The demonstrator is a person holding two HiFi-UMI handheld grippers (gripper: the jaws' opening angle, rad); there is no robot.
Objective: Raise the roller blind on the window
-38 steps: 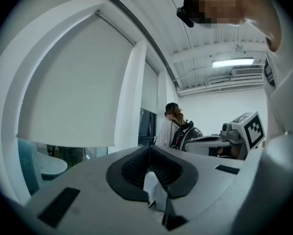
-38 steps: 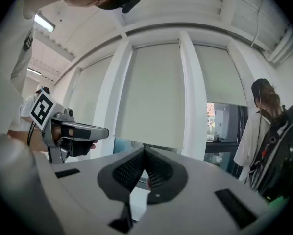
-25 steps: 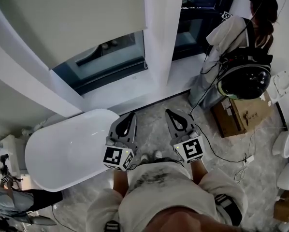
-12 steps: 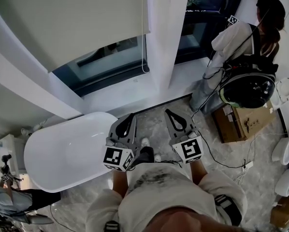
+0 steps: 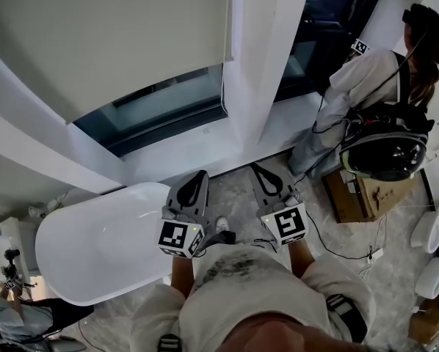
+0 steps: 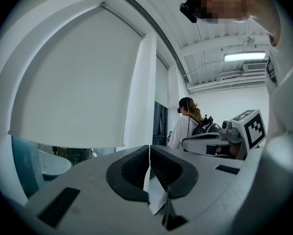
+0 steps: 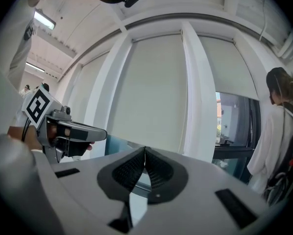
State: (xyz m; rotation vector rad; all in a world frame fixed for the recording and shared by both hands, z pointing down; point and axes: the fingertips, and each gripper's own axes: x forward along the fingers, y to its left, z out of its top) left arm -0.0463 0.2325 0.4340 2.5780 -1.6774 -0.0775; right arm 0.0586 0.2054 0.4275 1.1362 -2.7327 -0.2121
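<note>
Approach stage, seemingly: left gripper (image 5: 198,175) and right gripper (image 5: 255,169) are held shut, empty, short of the roller blind (image 5: 109,35); its cord (image 5: 225,86) is likely to be gripped next.

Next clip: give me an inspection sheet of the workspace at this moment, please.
Surface: grey marble floor; work is done standing.
Job's things: beige fabric roller blind mostly lowered, window glass showing below it; thin pull cord at its right edge, untouched.
Clutter: white oval bathtub; brown cardboard box.
Grippers: left hand-held gripper and right hand-held gripper both shut, empty, short of the window.
Cables: black cable snaking over the floor.
Surroundings: white pillar; second person in white jacket at the next window.
</note>
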